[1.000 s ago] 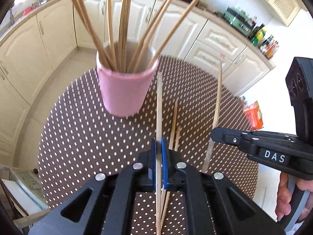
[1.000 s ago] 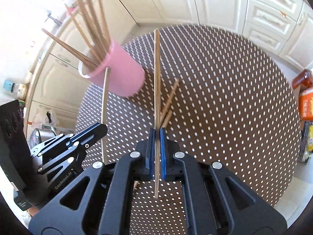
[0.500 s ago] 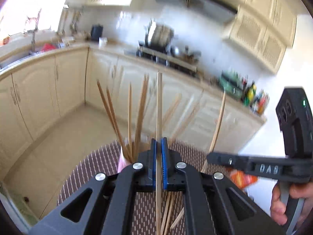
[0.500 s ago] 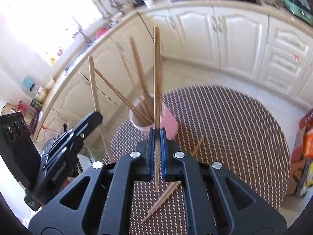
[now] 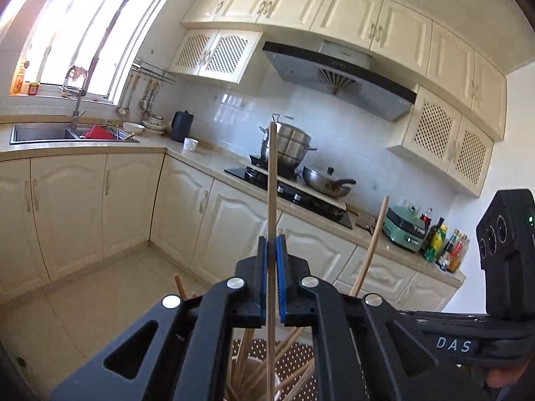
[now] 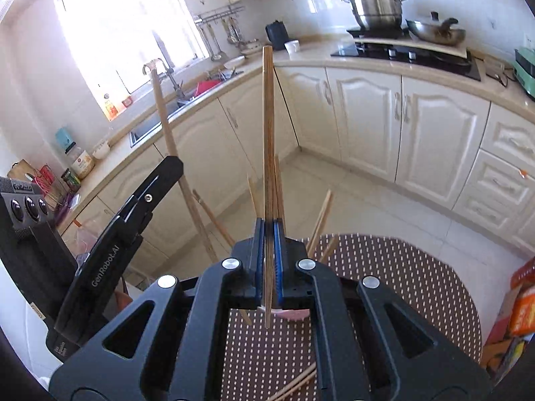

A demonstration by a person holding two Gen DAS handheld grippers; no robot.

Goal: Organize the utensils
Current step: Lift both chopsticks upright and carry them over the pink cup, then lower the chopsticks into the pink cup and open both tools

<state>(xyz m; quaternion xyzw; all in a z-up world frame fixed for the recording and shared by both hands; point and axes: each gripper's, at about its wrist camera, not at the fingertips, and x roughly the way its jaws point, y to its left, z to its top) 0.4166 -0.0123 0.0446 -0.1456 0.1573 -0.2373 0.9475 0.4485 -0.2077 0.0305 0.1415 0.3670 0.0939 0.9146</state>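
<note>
My left gripper [image 5: 272,250] is shut on a wooden chopstick [image 5: 272,180] and holds it upright over the pink cup [image 5: 274,381], whose rim and several chopsticks show below. My right gripper [image 6: 269,234] is shut on another chopstick [image 6: 268,127], also upright, above the dotted table [image 6: 401,284]. The pink cup [image 6: 294,314] is mostly hidden behind the right jaws. The right gripper's body [image 5: 468,341] shows at right in the left wrist view with its chopstick [image 5: 371,247]. The left gripper's body [image 6: 110,254] shows at left in the right wrist view with its chopstick [image 6: 174,153].
Two loose chopsticks [image 6: 294,384] lie on the brown dotted table. Cream kitchen cabinets [image 5: 100,207], a sink [image 5: 67,132] and a stove with pots [image 5: 291,153] stand behind. An orange package [image 6: 521,307] sits past the table's right edge.
Both grippers tipped upward from looking down at the table to looking level at the kitchen. The chopsticks now stand upright. The cup has dropped below the jaws in both views.
</note>
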